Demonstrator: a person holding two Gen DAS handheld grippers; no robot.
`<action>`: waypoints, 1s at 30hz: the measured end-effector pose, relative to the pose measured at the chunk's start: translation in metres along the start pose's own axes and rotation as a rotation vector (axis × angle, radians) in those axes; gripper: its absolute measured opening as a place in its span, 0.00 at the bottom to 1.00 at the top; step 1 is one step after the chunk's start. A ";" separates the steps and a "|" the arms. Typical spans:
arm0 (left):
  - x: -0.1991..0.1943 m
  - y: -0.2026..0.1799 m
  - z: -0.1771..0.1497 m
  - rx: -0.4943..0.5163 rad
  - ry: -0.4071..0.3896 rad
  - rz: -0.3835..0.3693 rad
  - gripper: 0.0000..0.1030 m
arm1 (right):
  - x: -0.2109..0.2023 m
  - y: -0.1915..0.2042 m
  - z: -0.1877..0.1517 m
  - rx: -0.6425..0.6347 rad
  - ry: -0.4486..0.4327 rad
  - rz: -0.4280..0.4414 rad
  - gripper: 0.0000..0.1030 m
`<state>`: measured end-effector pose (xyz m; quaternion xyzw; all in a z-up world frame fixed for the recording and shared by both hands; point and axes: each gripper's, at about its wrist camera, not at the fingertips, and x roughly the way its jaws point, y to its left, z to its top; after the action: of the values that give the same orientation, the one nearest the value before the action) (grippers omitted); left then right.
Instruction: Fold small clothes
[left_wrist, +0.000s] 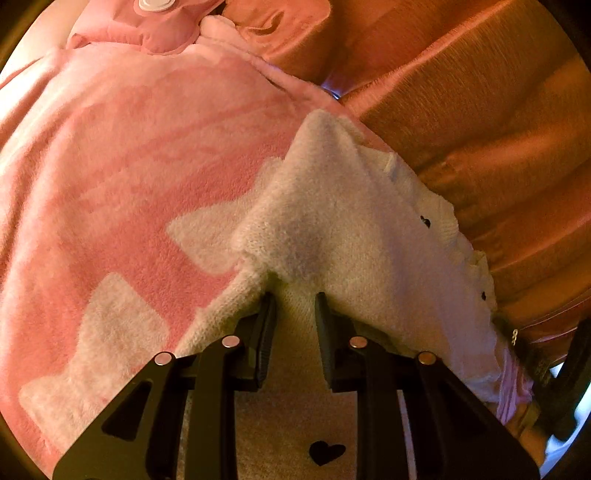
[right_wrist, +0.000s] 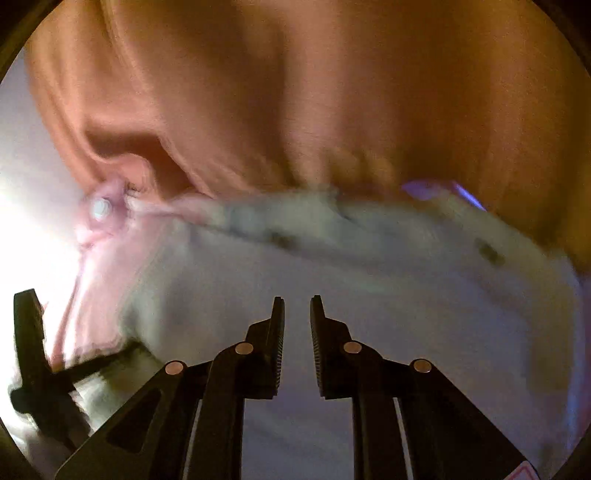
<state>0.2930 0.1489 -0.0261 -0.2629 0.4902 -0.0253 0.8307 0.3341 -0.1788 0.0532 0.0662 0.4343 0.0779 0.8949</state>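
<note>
A small white fuzzy knit garment (left_wrist: 354, 229) with black hearts lies over a pink blanket (left_wrist: 129, 147). My left gripper (left_wrist: 295, 295) has its jaws a narrow gap apart, with a raised fold of the white garment draped between and over the fingertips (left_wrist: 269, 306). In the right wrist view the same white garment (right_wrist: 369, 295) shows blurred below my right gripper (right_wrist: 297, 299), whose jaws stand slightly apart with nothing between them. The left gripper's black body (right_wrist: 33, 350) shows at the left edge of that view.
Orange-brown cushions or bedding (left_wrist: 480, 129) rise behind the garment, also in the right wrist view (right_wrist: 295, 92). A pink item with a white snap (left_wrist: 155, 7) lies at the blanket's far end. White bow shapes pattern the blanket.
</note>
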 end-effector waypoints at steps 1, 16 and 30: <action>0.000 0.001 -0.001 0.004 -0.003 0.004 0.20 | -0.001 -0.022 -0.012 0.039 0.018 -0.026 0.14; 0.000 -0.012 -0.011 0.118 -0.075 0.096 0.22 | -0.046 -0.128 -0.060 0.337 -0.055 -0.092 0.63; 0.000 -0.013 -0.012 0.139 -0.075 0.097 0.24 | -0.013 -0.118 -0.057 0.254 0.010 -0.102 0.09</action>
<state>0.2860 0.1325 -0.0251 -0.1814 0.4679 -0.0091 0.8649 0.2912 -0.2944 0.0067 0.1566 0.4480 -0.0230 0.8799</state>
